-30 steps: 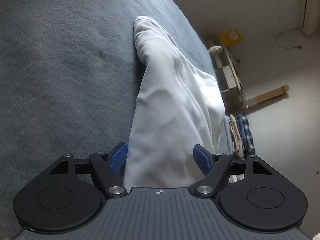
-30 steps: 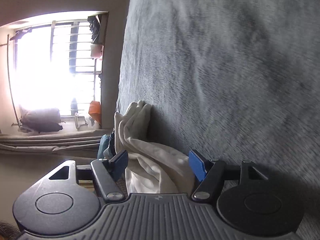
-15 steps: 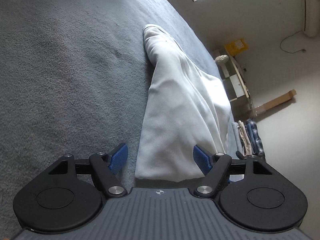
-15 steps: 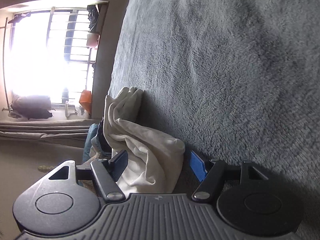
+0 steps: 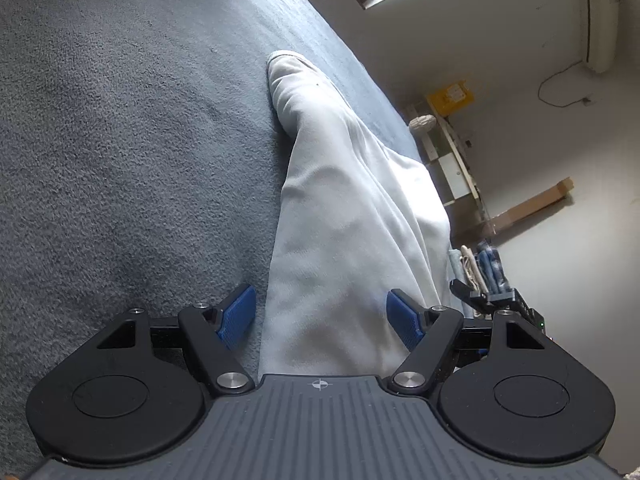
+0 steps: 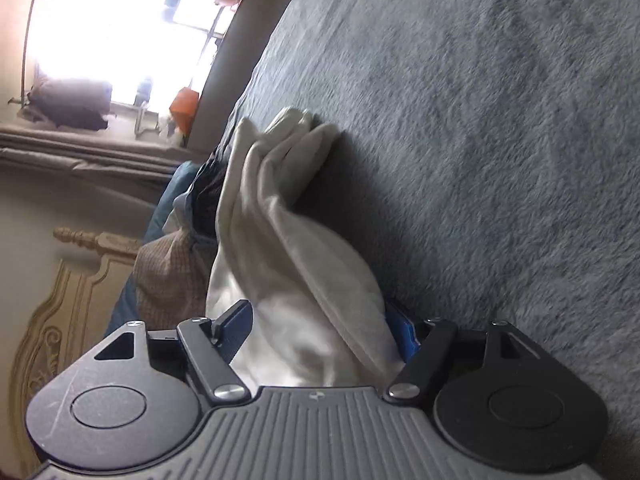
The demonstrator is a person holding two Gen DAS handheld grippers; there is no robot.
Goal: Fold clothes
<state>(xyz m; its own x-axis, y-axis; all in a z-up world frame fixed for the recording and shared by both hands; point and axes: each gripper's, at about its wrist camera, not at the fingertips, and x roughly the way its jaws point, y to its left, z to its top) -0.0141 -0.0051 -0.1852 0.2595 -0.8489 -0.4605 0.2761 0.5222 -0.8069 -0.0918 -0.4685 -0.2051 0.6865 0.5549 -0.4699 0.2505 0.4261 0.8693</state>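
Observation:
A white garment (image 5: pixel 352 208) lies stretched out on the grey-blue bed cover (image 5: pixel 120 140), running from the far cuff down to my left gripper (image 5: pixel 320 318). That gripper is open, its blue pads (image 5: pixel 236 316) standing either side of the cloth's near end without pressing it. In the right wrist view another part of the cream-white garment (image 6: pixel 288 248) is bunched up along the bed's edge. My right gripper (image 6: pixel 320 328) has the cloth between its jaws, which are opening. Folds drape over and partly hide its right pad (image 6: pixel 406 334).
The grey bed cover (image 6: pixel 480 120) fills the right of the right wrist view. Beyond the bed's edge lie other clothes (image 6: pixel 168 272), a carved headboard (image 6: pixel 60 300) and a bright barred window (image 6: pixel 100 32). A shelf (image 5: pixel 452 152) and stacked items (image 5: pixel 480 268) stand beside the bed.
The right gripper has rolled and moved along the bed's edge, and the bunched cloth now fills more of the gap between its jaws. The left gripper's view has barely shifted.

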